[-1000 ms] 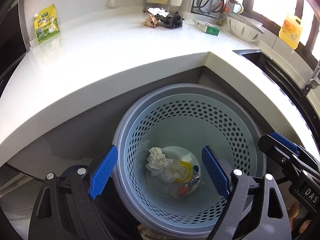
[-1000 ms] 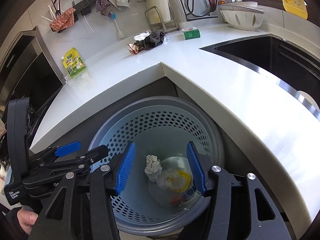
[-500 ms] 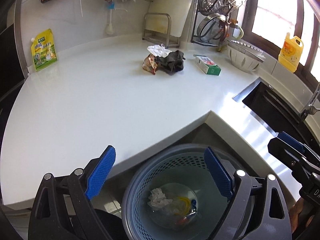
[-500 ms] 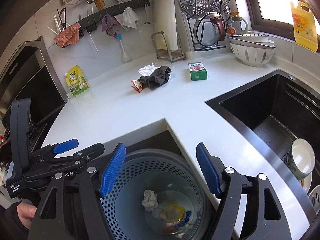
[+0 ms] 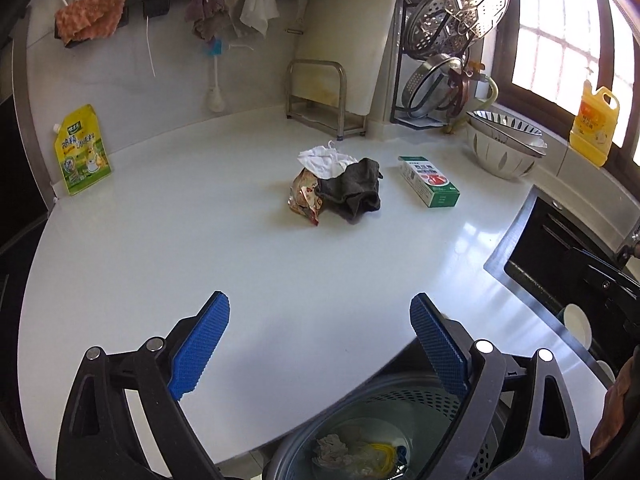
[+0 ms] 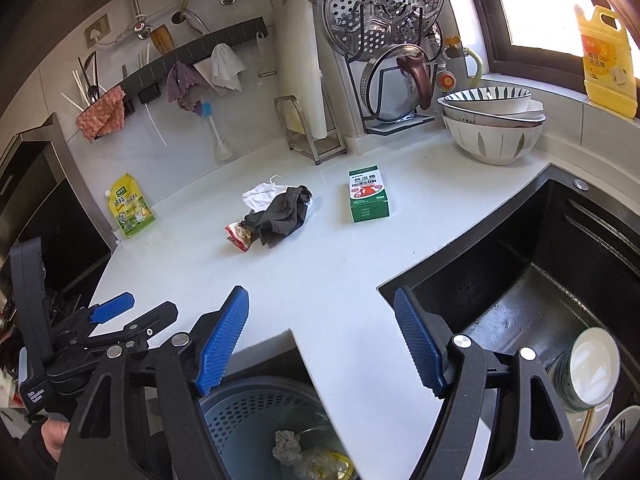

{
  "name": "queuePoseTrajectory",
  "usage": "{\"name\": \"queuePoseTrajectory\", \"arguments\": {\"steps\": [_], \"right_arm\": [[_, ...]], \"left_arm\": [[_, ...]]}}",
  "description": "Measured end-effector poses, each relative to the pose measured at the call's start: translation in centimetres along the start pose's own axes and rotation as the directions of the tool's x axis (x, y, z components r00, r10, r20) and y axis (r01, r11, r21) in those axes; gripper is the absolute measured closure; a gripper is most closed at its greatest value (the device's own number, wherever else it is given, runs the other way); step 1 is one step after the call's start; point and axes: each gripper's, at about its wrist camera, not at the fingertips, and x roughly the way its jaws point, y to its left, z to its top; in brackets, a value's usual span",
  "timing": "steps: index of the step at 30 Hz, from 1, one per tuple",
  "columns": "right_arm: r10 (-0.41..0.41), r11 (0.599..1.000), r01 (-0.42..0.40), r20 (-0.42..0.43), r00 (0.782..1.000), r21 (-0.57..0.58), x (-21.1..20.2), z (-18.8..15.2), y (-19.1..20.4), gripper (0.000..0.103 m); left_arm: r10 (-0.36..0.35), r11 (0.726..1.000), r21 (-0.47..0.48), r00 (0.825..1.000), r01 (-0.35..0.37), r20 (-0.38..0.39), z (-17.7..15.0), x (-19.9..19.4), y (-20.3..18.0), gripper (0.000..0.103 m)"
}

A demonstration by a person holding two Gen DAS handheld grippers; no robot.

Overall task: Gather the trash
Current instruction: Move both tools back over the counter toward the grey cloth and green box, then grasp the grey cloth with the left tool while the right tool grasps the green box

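Observation:
On the white counter lies a pile of trash: a crumpled snack wrapper, a white tissue and a dark grey cloth; the pile also shows in the right wrist view. A green box lies to its right. My left gripper is open and empty above the counter's front edge. My right gripper is open and empty over the counter corner. The grey perforated bin stands below, holding crumpled paper and plastic.
A black sink with dishes is at the right. Stacked bowls, a yellow detergent bottle, a dish rack, a metal stand and a yellow pouch line the back wall.
Both grippers rose from over the bin to counter height and now face the trash pile. Both stayed open and empty.

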Motion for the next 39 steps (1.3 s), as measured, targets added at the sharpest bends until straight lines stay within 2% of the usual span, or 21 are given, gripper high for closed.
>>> {"name": "queuePoseTrajectory", "arguments": {"steps": [7,18,24,31,39], "right_arm": [[-0.003,0.999,0.001,-0.057,0.998,-0.034,5.2,3.7,-1.0,0.031],[-0.06,0.997,0.055,-0.106,0.993,-0.046,13.4,7.9,-3.4,0.031],[-0.069,0.998,0.067,-0.142,0.987,-0.016,16.8,9.6,-5.0,0.031],[-0.08,0.997,0.08,-0.205,0.975,-0.006,20.2,10.6,-5.3,0.031],[-0.099,0.995,0.098,-0.25,0.963,-0.016,22.4,11.1,-5.2,0.031]], "left_arm": [[0.018,1.0,-0.011,1.0,-0.018,0.017,3.7,2.8,0.5,0.011],[0.037,0.999,-0.011,0.999,-0.037,-0.032,7.8,9.9,1.1,0.01],[0.03,0.999,-0.041,0.999,-0.031,-0.039,8.6,12.0,1.3,0.01],[0.031,0.999,-0.028,0.998,-0.033,-0.049,8.8,13.2,0.6,0.01],[0.018,1.0,-0.024,0.997,-0.02,-0.079,8.7,14.4,0.1,0.01]]}}
